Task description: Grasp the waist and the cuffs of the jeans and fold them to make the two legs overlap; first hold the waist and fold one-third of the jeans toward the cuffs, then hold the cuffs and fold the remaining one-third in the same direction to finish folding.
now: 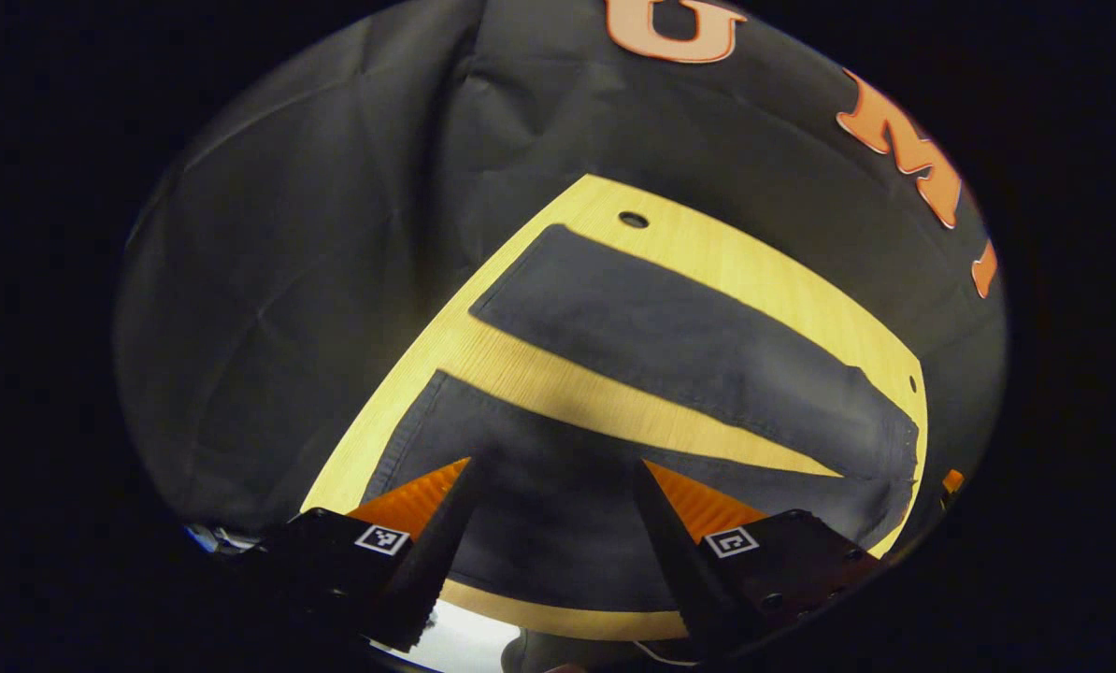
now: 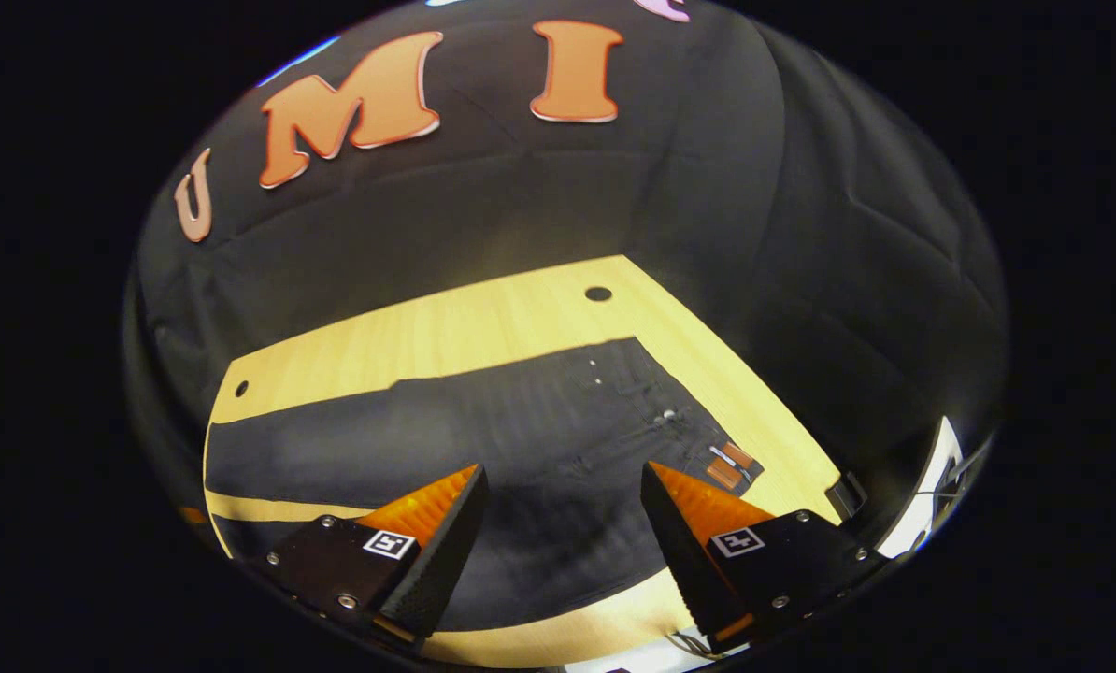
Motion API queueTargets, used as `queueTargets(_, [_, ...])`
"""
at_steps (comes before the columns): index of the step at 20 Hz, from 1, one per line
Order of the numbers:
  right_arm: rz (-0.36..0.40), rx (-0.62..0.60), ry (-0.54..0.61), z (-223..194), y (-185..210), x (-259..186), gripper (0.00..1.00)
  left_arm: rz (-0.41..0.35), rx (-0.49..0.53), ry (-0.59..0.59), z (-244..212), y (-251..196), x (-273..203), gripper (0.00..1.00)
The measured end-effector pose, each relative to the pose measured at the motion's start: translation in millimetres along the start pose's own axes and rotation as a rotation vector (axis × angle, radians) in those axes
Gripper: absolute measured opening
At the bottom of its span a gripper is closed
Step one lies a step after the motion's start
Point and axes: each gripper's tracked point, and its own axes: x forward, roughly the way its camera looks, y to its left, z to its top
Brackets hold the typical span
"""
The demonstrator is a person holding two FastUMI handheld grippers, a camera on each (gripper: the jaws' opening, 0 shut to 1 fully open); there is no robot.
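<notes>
Above the near trouser leg, the left gripper (image 1: 553, 495) hovered with jaws spread wide, gripping nothing, aimed down along the cuffs. Over the seat area the right gripper (image 2: 563, 500) hung likewise wide apart and empty, pointing toward the waist. Dark jeans (image 1: 708, 360) lay flat on the wooden table (image 1: 754, 262), legs splayed apart, waistband near the table's right edge.

One pair of jeans (image 1: 689, 355) lies on one table (image 1: 764, 271). Its two legs are spread apart. Two grippers (image 1: 553, 467) (image 2: 563, 477) hover above.
</notes>
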Motion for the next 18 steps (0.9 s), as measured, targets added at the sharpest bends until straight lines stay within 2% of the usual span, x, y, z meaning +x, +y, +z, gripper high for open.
queueTargets(1, [-0.017, 0.012, 0.035, -5.3, -10.0, 8.4, 0.95, 0.017, -0.013, 0.026, -2.1, 2.7, 4.0, 0.99])
queueTargets(2, [-0.033, 0.029, 0.071, -12.9, -20.9, 16.9, 0.99, 0.031, -0.031, 0.057, -5.1, 3.9, 6.1, 0.99])
queueTargets(5, [-0.055, 0.105, 0.181, -31.1, -40.5, 35.2, 0.99, 0.06, -0.102, 0.137, -17.9, 14.8, 14.1, 0.99])
queueTargets(9, [-0.126, 0.169, 0.297, -54.3, -77.5, 55.7, 0.99, 0.103, -0.215, 0.232, -43.7, 32.2, 21.7, 0.99])
queueTargets(13, [-0.156, 0.289, 0.386, -74.3, -103.4, 70.1, 0.99, 0.136, -0.332, 0.339, -62.4, 40.6, 15.5, 0.99])
queueTargets(18, [-0.187, 0.34, 0.484, -95.2, -125.5, 82.4, 0.99, 0.154, -0.479, 0.43, -77.2, 49.9, 19.5, 0.99])
